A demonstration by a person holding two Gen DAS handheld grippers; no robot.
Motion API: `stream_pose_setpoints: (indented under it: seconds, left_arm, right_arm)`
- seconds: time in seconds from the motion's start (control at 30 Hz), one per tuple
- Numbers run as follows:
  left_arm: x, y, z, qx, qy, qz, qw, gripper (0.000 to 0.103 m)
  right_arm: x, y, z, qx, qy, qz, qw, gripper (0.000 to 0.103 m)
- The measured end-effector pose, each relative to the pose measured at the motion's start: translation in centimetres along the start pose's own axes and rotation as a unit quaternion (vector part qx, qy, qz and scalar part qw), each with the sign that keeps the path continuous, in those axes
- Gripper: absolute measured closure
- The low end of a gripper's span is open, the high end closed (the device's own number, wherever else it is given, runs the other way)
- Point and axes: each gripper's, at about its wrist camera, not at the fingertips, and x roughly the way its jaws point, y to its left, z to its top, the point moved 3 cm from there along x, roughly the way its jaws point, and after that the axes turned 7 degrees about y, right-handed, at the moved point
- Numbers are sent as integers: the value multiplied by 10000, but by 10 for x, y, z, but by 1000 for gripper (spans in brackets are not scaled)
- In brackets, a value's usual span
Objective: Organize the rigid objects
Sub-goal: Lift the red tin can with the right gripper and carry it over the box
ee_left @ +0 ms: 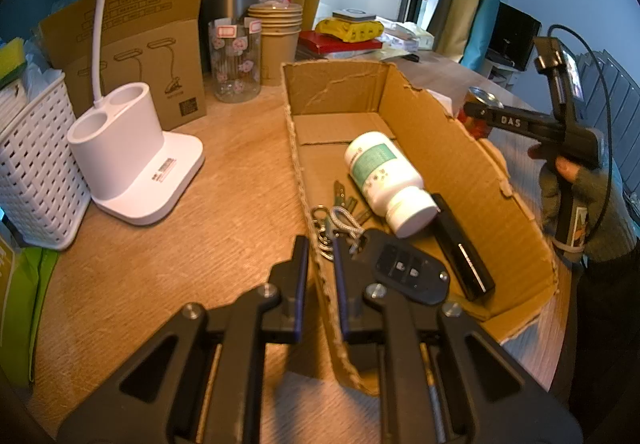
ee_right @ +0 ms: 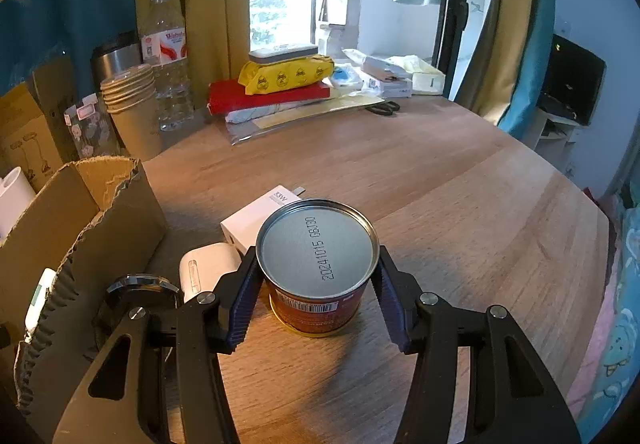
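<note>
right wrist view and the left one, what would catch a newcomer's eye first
In the right wrist view, a tin can with a date stamped on its silver lid stands on the wooden table, framed by the right gripper. In the left wrist view, the left gripper pinches the torn near wall of a cardboard box holding a white pill bottle, a car key fob and keys.

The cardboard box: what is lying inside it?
Inside the cardboard box: a white pill bottle, a car key with keyring, a black bar. The floor under them is covered.
</note>
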Motion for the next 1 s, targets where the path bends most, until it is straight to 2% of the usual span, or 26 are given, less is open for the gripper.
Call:
stream_pose_setpoints:
  seconds: [0.53,1.0]
  left_arm:
    - [0,0,0,0,-3,-1,10000,90]
    - [-1,1,1,1,-11,6,10000,90]
  right_arm:
    - [-27,-3,1,58,-275,-7,9996,46]
    - [-58,11,5,-70,-521,213,9984,46]
